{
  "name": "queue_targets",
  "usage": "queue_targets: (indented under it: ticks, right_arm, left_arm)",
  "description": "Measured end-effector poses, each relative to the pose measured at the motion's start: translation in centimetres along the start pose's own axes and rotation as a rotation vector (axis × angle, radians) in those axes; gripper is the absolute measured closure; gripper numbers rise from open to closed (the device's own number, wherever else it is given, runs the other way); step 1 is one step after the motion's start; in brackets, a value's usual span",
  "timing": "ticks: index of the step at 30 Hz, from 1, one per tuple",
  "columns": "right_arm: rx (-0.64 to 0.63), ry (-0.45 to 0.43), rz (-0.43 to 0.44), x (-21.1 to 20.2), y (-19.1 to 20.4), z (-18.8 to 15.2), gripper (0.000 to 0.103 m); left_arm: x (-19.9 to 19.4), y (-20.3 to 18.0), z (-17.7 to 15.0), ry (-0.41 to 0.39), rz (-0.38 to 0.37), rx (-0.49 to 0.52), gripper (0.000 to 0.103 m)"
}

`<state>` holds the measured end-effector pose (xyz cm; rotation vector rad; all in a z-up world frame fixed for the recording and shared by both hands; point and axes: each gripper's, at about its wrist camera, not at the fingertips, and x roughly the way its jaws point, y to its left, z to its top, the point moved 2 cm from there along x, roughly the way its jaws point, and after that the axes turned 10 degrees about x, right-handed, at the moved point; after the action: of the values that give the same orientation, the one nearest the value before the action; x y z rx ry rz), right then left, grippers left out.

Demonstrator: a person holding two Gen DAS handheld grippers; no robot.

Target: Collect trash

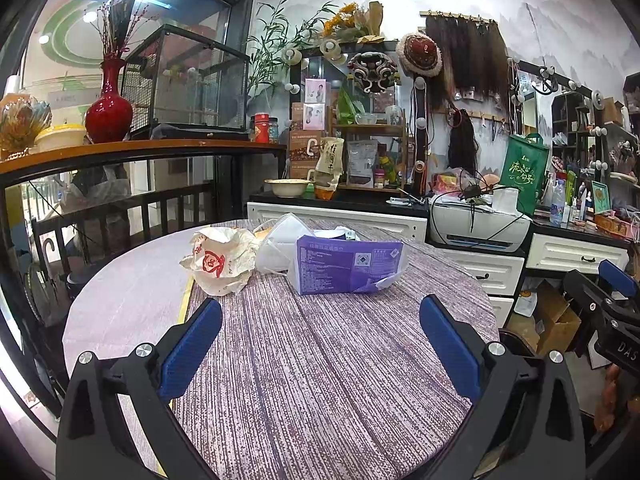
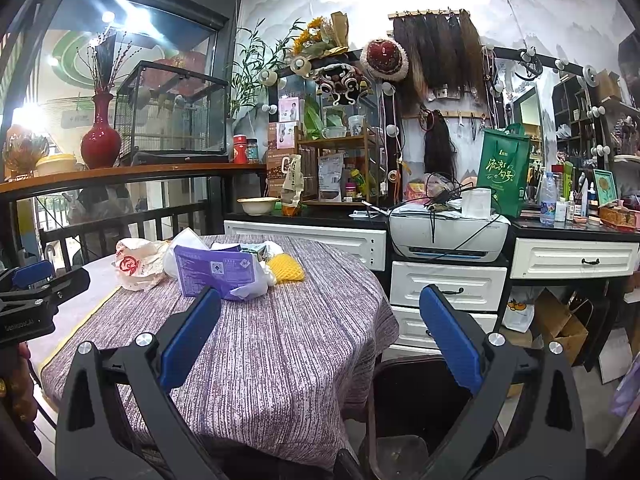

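Blue-padded fingers of the left gripper (image 1: 320, 344) were recorded spread wide and empty above the striped tablecloth (image 1: 320, 380); the right gripper (image 2: 320, 344) was likewise released, poised over the table's edge and a dark bin (image 2: 420, 400) below. Trash was noted clustered at the far side of the table: a crumpled food wrapper (image 1: 218, 260), a white face mask (image 1: 280, 246), a purple tissue pack (image 1: 348, 264) and a yellow foam net (image 2: 285, 267). A grasp on the purple pack's near edge was judged best, jaws lowered squarely before closing. Items behind the pack were hidden from the left view, and the bin's interior was poorly resolved.
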<state>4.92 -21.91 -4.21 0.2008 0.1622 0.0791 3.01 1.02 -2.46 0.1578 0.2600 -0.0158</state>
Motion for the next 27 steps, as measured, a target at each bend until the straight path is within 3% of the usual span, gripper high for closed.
queue_targets:
  ticks: [8, 12, 18, 23, 27]
  right_arm:
    - [-0.003, 0.011, 0.002, 0.2, 0.1, -0.2, 0.005]
    - [-0.016, 0.043, 0.007, 0.8, 0.3, -0.6, 0.005]
    - [-0.057, 0.167, 0.029, 2.8, 1.0, -1.6, 0.005]
    - [-0.075, 0.333, 0.133, 5.6, 2.3, -2.4, 0.005]
    - [-0.115, 0.369, 0.157, 8.0, 3.9, -2.9, 0.005]
  left_arm:
    - [0.5, -0.1, -0.5, 0.014, -0.004, 0.001, 0.005]
    - [1.3, -0.1, -1.0, 0.063, -0.019, -0.001, 0.005]
    - [3.4, 0.6, -2.0, 0.175, -0.071, -0.006, 0.005]
    - [5.7, 2.8, -2.9, 0.292, -0.121, -0.044, 0.005]
    - [7.6, 4.8, -2.7, 0.345, -0.103, -0.038, 0.005]
